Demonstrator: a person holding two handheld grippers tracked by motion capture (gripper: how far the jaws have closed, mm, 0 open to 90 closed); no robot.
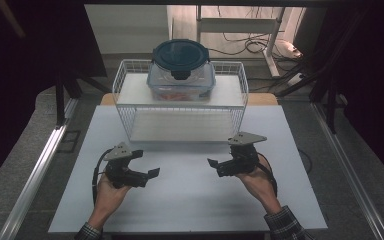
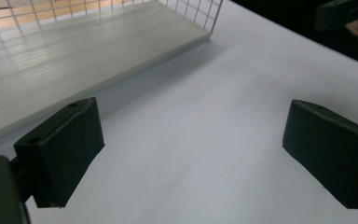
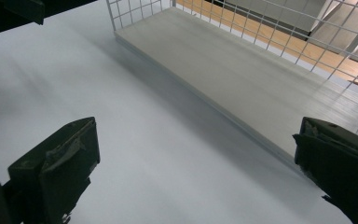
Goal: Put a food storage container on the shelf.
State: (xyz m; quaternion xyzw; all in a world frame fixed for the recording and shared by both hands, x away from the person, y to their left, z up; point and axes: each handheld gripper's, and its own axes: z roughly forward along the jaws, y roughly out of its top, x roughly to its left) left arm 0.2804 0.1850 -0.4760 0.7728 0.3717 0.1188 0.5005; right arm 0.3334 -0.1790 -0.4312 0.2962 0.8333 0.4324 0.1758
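Note:
A white wire rack [image 1: 125,112] stands at the back of the white table [image 1: 190,205]. On its upper shelf sits a clear plastic container [image 1: 181,80] with a dark round lid [image 1: 181,54] and something orange inside. A hand holds my left gripper [image 1: 147,163] in front of the rack's left corner, jaws open and empty. A second hand holds my right gripper [image 1: 223,154] off the rack's right corner, also open and empty. In the left gripper view the left gripper [image 2: 191,154] frames bare table near the rack's lower board [image 2: 74,51]. The right gripper [image 3: 196,163] faces that board [image 3: 242,70] too.
Metal rails [image 1: 40,165] run along both sides of the table. Dark curtains hang at left and right. Cables [image 1: 250,42] and a white frame lie on the floor behind the rack. A wooden edge [image 1: 265,98] shows behind the white table top.

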